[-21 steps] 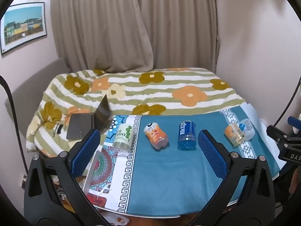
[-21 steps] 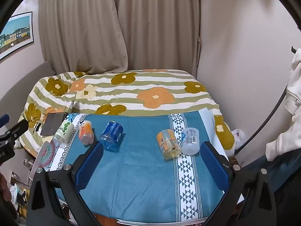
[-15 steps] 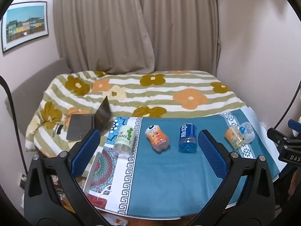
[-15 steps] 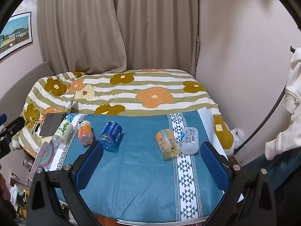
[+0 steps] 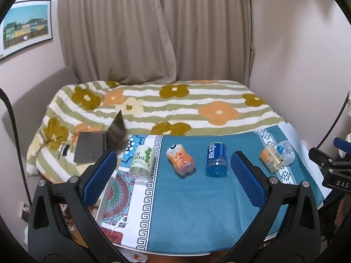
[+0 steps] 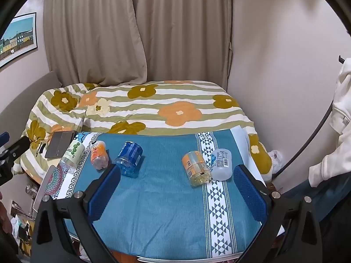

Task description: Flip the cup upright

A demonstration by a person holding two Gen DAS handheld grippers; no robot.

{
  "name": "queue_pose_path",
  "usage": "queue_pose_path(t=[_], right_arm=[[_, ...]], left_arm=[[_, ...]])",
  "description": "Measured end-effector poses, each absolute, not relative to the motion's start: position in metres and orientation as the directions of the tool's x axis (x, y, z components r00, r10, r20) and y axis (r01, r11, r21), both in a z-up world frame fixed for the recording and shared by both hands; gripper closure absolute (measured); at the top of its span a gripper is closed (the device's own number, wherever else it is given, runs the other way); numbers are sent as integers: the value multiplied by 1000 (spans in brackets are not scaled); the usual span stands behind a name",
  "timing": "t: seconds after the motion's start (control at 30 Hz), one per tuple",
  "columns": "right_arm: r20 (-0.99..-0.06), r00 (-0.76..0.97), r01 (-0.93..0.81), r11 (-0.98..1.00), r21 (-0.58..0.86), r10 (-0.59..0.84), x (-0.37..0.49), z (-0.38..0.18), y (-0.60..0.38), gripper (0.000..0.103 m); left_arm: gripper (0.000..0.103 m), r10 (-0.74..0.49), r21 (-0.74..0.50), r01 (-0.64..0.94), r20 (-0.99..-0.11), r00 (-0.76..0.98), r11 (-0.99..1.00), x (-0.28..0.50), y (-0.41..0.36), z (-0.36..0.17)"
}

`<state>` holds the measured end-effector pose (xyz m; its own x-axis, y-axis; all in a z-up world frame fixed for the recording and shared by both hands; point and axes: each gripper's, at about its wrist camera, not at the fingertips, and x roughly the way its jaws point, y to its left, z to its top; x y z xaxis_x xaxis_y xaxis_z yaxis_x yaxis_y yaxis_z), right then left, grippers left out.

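Plainly, five cups lie on their sides across the far half of the table (image 6: 166, 230), none yet upright, and which one is meant the task does not say. The orange-and-clear cup (image 6: 196, 167) and the white cup (image 6: 222, 163) lie touching on the patterned white stripe near the right edge, their long axes running roughly from far to near. The blue cup (image 6: 129, 159) lies mid-table, with the peach cup (image 6: 99, 157) and the green-dot cup (image 6: 73, 154) beyond it toward the left edge. The right gripper (image 6: 176, 188) hovers over the near edge, fingers spread wide and empty, the touching pair just ahead between its pads, so it seems the nearer hand for those. The left gripper (image 5: 173, 178) is likewise wide open and empty, with the peach cup (image 5: 180, 161) and blue cup (image 5: 216, 159) ahead between its fingers.
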<state>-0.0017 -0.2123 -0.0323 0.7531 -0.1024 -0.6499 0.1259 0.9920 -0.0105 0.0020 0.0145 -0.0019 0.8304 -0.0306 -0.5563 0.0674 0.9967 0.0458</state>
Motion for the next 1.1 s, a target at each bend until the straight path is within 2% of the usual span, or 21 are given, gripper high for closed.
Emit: queue_pose_path(t=[1.1], right_arm=[[-656,748,125,992,-9,-100,0,-30,-205,0]], left_arm=[[0,-50,38,88,-572,818,995,6,17,1]])
